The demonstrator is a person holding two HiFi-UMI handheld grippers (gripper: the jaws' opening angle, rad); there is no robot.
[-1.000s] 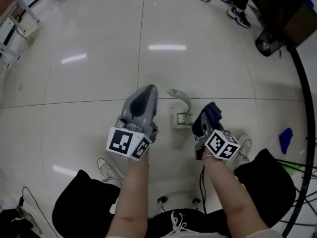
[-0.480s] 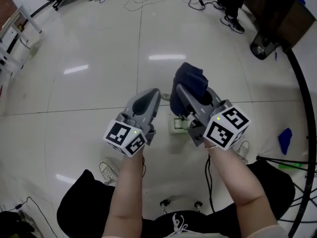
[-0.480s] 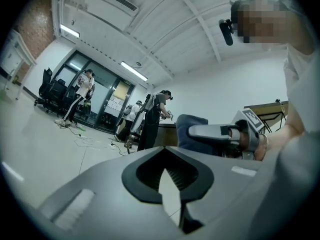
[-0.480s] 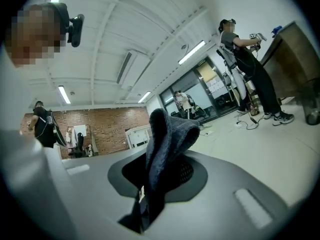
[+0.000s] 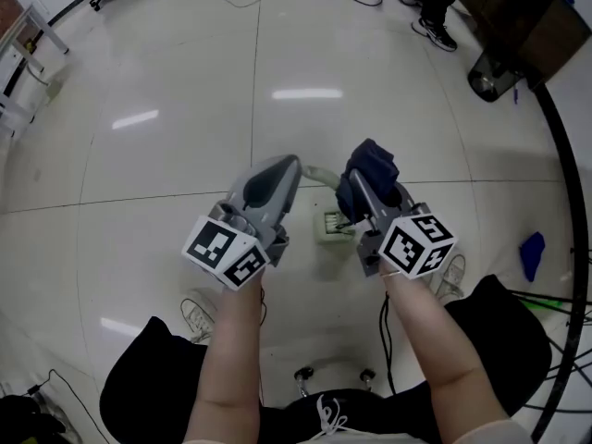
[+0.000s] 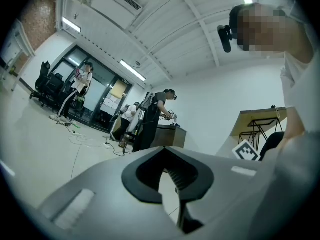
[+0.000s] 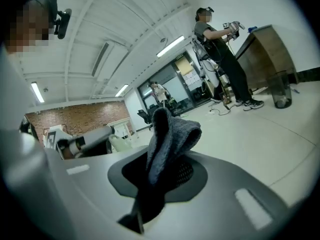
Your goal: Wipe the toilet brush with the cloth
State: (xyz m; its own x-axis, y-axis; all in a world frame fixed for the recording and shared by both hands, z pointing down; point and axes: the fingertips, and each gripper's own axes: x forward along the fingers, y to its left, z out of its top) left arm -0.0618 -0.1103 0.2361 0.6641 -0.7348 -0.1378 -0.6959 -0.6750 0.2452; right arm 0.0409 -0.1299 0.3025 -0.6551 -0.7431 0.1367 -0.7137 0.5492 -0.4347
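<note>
Dark blue cloth (image 5: 370,166), pale green toilet brush (image 5: 335,222), glossy off-white tiled floor (image 5: 166,81).

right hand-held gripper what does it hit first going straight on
Probably nothing near: past the dark blue cloth in its jaws lies open glossy white floor. The pale green toilet brush sits left of that line.
</note>
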